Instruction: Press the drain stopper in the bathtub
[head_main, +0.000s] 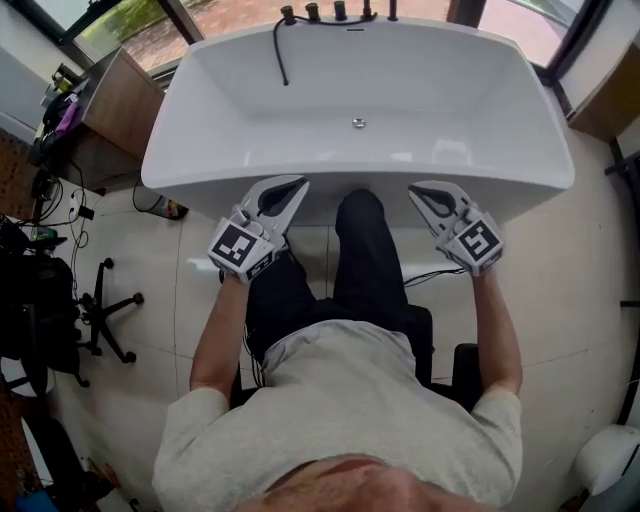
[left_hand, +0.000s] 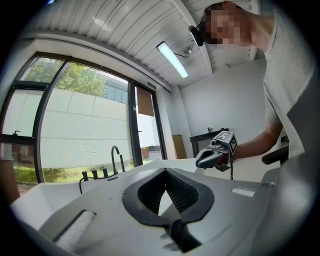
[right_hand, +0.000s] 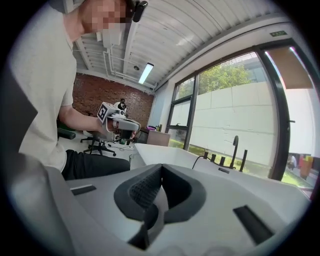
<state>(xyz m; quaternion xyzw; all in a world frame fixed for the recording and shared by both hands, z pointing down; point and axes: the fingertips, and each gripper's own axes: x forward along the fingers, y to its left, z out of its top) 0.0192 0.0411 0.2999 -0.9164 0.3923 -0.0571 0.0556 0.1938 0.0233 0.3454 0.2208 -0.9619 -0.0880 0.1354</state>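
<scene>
The white bathtub (head_main: 200, 120) stands in front of me, and the small round metal drain stopper (head_main: 358, 122) sits in the middle of its floor. My left gripper (head_main: 296, 184) is held just short of the near rim, left of my knee, shut with nothing in it. My right gripper (head_main: 416, 188) hovers at the same height on the right, also shut and empty. Both tips are well short of the stopper. In the left gripper view the jaws (left_hand: 165, 171) meet at the tip, with the right gripper (left_hand: 216, 152) beyond. The right gripper view shows its jaws (right_hand: 161, 168) meeting.
Dark tap fittings (head_main: 325, 12) and a black hose (head_main: 279, 50) line the tub's far rim. A wooden cabinet (head_main: 125, 100) and an office chair (head_main: 100, 310) stand to the left. My dark-trousered leg (head_main: 358, 250) reaches to the tub wall. Windows lie beyond the tub.
</scene>
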